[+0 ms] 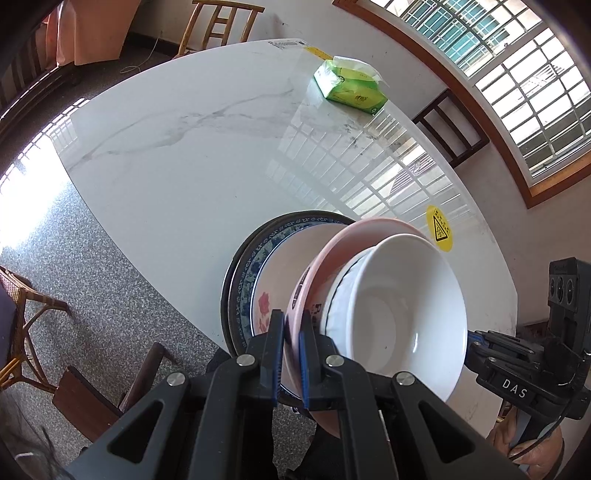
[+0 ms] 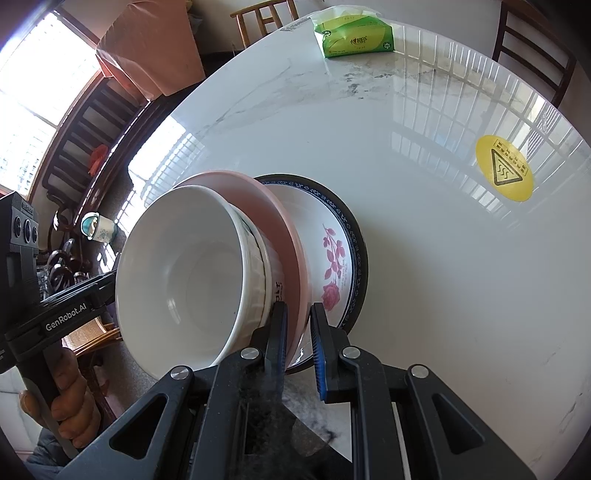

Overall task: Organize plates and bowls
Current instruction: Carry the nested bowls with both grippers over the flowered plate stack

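A pink plate [image 1: 332,247] carries nested white bowls [image 1: 399,317], tilted just above a blue-rimmed rose plate [image 1: 273,273] that rests on a dark plate [image 1: 231,280] on the marble table [image 1: 184,166]. My left gripper [image 1: 292,350] is shut on the pink plate's near rim. In the right wrist view my right gripper [image 2: 298,339] grips the opposite rim of the pink plate [image 2: 273,221], with the white bowls [image 2: 192,280] at its left and the rose plate [image 2: 332,236] behind. The other gripper shows at each view's edge.
A green tissue pack [image 1: 351,86] lies at the table's far side. A yellow hot-surface sticker [image 1: 437,227] is on the table near the stack. Wooden chairs [image 1: 218,26] stand around the table; a window [image 1: 517,74] is at the right.
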Motion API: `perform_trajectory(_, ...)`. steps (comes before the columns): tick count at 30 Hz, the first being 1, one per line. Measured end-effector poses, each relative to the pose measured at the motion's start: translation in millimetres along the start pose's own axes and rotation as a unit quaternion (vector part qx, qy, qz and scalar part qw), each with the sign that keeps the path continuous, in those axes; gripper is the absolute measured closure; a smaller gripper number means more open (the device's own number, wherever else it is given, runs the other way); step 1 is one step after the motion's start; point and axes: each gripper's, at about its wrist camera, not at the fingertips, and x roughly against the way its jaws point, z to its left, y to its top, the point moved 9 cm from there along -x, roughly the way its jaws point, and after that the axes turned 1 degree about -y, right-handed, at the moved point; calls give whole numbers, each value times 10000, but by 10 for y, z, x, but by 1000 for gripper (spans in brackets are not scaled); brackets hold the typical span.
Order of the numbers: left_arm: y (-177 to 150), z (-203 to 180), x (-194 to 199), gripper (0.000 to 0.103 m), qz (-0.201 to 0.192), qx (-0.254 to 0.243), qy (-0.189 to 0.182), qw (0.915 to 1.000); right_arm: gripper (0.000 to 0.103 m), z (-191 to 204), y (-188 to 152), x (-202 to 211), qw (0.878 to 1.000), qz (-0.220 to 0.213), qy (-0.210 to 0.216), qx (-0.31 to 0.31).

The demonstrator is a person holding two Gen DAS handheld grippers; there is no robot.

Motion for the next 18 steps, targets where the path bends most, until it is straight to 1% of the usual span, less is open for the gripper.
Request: perform_trajectory(18,24,0,-83,98,70,-31,40,10000,88,-32,26,-72,9999,69,31,-77)
